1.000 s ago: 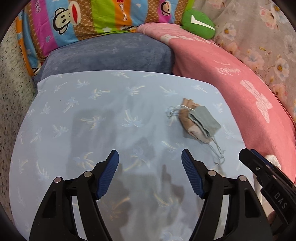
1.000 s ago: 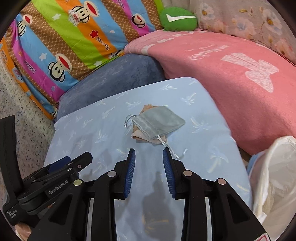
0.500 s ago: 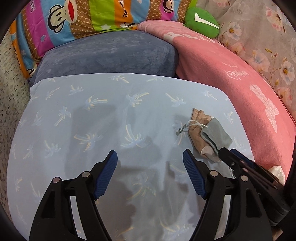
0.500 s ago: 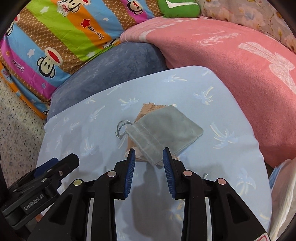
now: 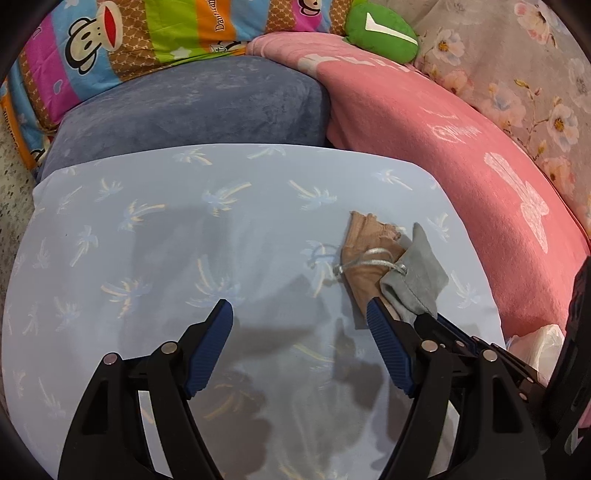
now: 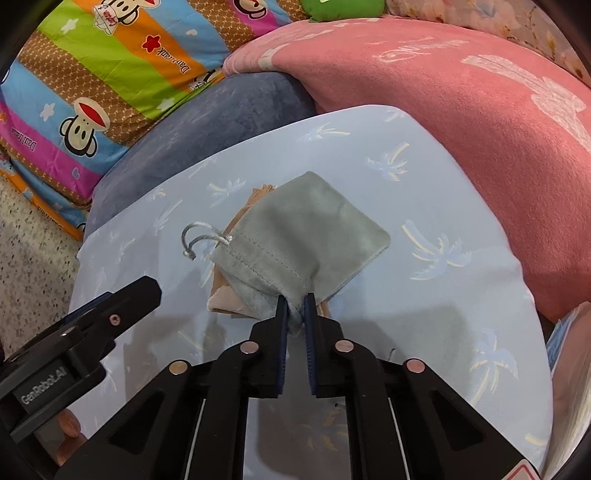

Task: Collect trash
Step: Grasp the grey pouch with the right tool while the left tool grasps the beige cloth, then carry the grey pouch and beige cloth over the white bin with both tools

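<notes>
A grey drawstring pouch [image 6: 306, 236] lies on a crumpled beige piece [image 6: 225, 301] on the light blue palm-print cushion [image 6: 424, 314]. My right gripper [image 6: 294, 306] is shut on the pouch's near corner, with grey fabric pinched between its pads. The left wrist view has the pouch [image 5: 417, 280] and the beige piece [image 5: 365, 243] at the right, with the right gripper [image 5: 424, 317] clamped at the pouch's lower edge. My left gripper [image 5: 297, 317] stands open over bare cushion to the left of them, with nothing between its fingers.
A dark blue cushion [image 5: 203, 107] and a striped cartoon-monkey pillow [image 5: 129, 40] lie behind. A pink blanket [image 5: 461, 166] rises on the right, with a green plush [image 5: 380, 33] above it. A white plastic bag [image 5: 543, 343] sits at the cushion's right edge. Speckled floor [image 6: 33, 258] is on the left.
My right gripper came down to the pouch and closed on its near corner. My left gripper drifted forward, still open, and the pouch now sits close beside its right finger.
</notes>
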`<state>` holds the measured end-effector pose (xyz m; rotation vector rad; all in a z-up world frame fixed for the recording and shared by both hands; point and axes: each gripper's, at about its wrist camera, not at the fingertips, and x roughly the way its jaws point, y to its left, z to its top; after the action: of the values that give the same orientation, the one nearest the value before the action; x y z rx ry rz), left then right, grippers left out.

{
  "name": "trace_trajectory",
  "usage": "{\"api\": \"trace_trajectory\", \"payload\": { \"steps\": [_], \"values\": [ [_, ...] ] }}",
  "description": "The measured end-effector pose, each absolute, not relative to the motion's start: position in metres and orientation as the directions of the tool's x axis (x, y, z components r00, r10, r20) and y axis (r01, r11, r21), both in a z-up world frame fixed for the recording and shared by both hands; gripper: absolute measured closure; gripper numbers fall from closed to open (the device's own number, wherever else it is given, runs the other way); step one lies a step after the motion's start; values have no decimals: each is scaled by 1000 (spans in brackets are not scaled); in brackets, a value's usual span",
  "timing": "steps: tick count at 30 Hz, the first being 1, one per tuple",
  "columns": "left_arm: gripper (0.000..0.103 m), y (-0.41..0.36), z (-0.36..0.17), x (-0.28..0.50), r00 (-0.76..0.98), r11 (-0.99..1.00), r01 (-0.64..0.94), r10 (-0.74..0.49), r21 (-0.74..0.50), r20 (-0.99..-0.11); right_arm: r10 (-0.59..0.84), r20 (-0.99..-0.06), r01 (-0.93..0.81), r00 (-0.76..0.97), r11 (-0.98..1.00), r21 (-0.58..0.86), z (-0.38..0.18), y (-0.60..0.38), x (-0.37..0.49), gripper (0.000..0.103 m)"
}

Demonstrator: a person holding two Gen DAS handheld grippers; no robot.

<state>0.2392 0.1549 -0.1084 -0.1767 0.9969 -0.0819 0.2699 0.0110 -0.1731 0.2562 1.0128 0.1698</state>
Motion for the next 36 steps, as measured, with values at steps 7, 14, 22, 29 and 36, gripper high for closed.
{"api": "trace_trajectory", "payload": {
  "steps": [7,14,22,29,36],
  "values": [
    [31,137,-114,244,526,982,22,-173,-190,-833,217,-777,70,591,946,318,-156,-26,250,96],
    [32,120,-124,257,495,973,33,-216,-230,-841,205,-769,115,606,933,340,-152,-51,238,96],
    [53,105,-135,268,458,968,49,-242,-247,-855,212,-781,126,587,929,347,-162,-59,231,96],
    [88,100,-136,261,438,960,82,-277,-269,-855,219,-779,124,588,927,354,-160,-59,219,96],
    [90,95,-119,241,455,958,107,-286,-267,-844,221,-752,119,621,922,369,-140,-66,201,96]
  ]
}}
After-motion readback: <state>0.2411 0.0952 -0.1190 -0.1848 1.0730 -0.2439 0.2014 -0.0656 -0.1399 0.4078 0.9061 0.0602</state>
